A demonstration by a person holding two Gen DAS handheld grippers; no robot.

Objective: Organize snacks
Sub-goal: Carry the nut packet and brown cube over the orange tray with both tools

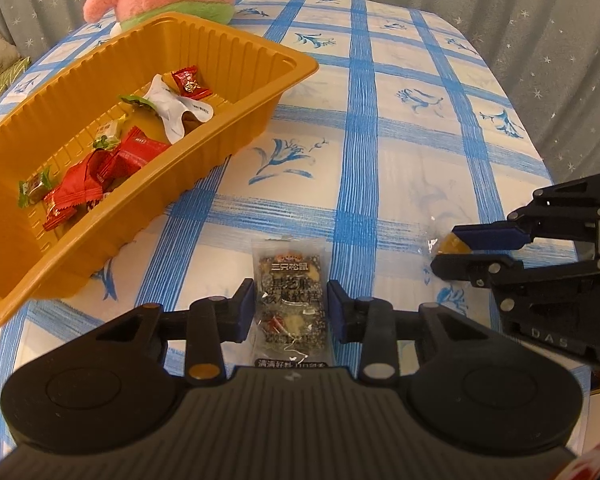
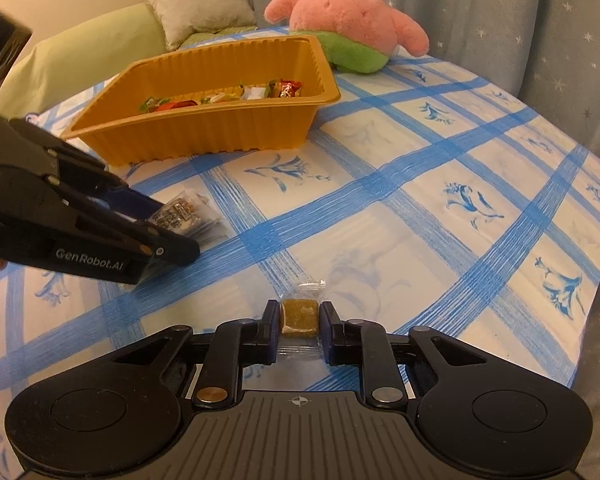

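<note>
A dark sesame snack packet (image 1: 290,280) lies on the blue-checked tablecloth (image 1: 400,128). My left gripper (image 1: 292,300) is shut on it, one pad against each long side. In the right wrist view the same left gripper (image 2: 172,224) reaches in from the left over the packet (image 2: 186,212). My right gripper (image 2: 299,314) is shut on a small brown square candy (image 2: 299,317) in a clear wrapper, which rests on the cloth. The left wrist view shows this right gripper (image 1: 448,252) at the right edge. The orange plastic tray (image 1: 236,136) holds several red, green and white wrapped snacks.
A pink and green plush star (image 2: 352,16) sits at the table's far edge, just behind the tray (image 2: 220,128). A grey pillow (image 2: 204,4) lies beyond on a green seat. A grey star-patterned curtain (image 2: 520,20) hangs behind the table's rounded far and right edges.
</note>
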